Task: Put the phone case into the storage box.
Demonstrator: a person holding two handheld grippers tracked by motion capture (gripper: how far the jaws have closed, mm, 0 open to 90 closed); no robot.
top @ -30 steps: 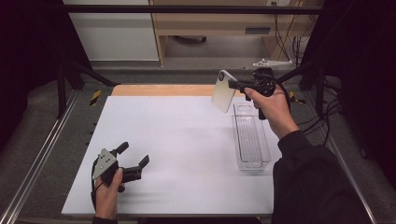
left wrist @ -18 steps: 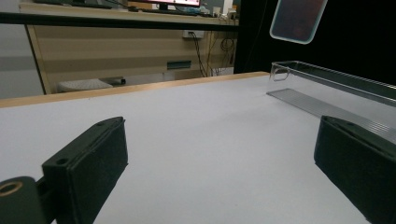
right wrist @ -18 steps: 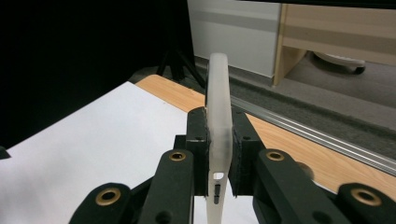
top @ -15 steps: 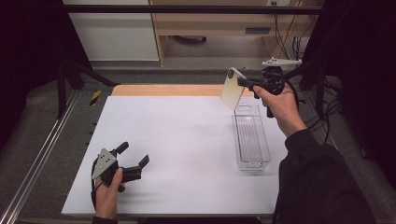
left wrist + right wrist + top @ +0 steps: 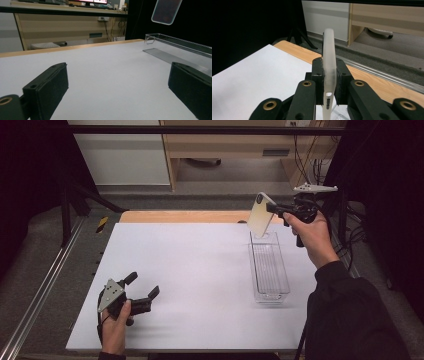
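A translucent cream phone case (image 5: 261,215) hangs in the air, tilted, just above the far end of a clear plastic tray (image 5: 287,281). My right gripper (image 5: 270,208) is shut on the case's edge, and the right gripper view shows the case (image 5: 329,50) edge-on, pinched between both black pads (image 5: 318,75). My left gripper (image 5: 142,285) rests on the white table top (image 5: 190,265) near the front left, open with nothing between its jaws. From the left gripper (image 5: 120,85) view, the tray (image 5: 175,41) lies ahead to the right with the case (image 5: 166,11) above it.
The white sheet covers most of the table; a strip of bare wood (image 5: 180,216) runs along the far edge. A metal rail (image 5: 45,290) borders the left side. Cables and a dark stand (image 5: 345,215) sit behind the right hand.
My right hand has carried the phone case to the right and a little farther back, over the tray's far end. The left gripper has stayed put.
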